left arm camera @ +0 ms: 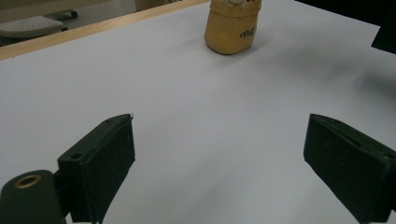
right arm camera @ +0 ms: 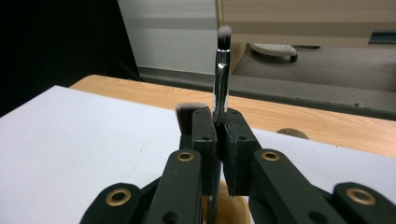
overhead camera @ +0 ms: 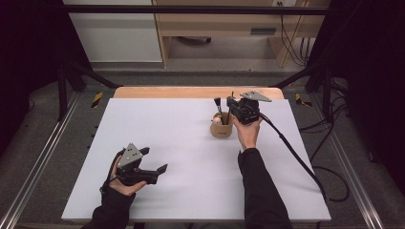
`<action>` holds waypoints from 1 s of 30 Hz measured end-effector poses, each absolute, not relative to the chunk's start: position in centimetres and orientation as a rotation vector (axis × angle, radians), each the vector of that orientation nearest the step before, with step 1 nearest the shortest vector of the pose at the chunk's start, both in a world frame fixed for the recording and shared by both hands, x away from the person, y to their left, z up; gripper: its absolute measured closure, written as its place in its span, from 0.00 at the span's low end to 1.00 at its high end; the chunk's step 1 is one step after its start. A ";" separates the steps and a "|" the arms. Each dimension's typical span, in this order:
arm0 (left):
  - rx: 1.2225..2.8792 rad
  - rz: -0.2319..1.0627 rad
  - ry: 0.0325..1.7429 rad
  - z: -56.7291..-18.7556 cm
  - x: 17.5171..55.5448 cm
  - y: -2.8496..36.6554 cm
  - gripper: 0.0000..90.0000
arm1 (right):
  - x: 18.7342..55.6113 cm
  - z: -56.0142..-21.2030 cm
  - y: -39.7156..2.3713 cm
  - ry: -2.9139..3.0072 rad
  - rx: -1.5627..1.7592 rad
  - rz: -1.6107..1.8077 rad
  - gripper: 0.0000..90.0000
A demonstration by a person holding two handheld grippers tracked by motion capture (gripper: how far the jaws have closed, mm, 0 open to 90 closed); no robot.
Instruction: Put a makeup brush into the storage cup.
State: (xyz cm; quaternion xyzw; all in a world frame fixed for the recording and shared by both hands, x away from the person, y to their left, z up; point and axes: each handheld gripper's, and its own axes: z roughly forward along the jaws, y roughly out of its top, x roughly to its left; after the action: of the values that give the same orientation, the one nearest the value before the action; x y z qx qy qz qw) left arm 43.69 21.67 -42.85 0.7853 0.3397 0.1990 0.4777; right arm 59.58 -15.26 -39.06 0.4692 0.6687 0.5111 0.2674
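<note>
White tabletop, tan cup with dark writing too blurred to read.
Right gripper clamps a makeup brush above the cup; left gripper rests open-jawed.

My right gripper: black jaws, brass-coloured rivets. Brush in it: silver ferrule, bristles dark at base, white at tip. Second brush: dark bristles, pale tips. Cup: tan, dark lettering. My left gripper: black pads, grey plate above. Table cover: plain white; table edge light wood.
</note>
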 end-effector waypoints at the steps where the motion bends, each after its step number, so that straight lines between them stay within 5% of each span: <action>1: 1.918 0.485 0.831 -42.9 43.7 21.7 0.09 | 59.6 -39.1 -15.2 1.807 1.270 1.377 0.94; 30: 1.920 0.486 0.834 -42.9 43.7 21.6 0.09 | 59.7 -41.0 -14.9 1.864 1.317 1.327 0.93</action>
State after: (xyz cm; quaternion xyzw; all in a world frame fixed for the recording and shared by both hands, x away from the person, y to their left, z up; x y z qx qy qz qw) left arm 43.71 21.60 -42.93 0.7856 0.3414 0.1990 0.4762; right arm 59.75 -14.92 -40.97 0.4833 0.6840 0.4869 0.2481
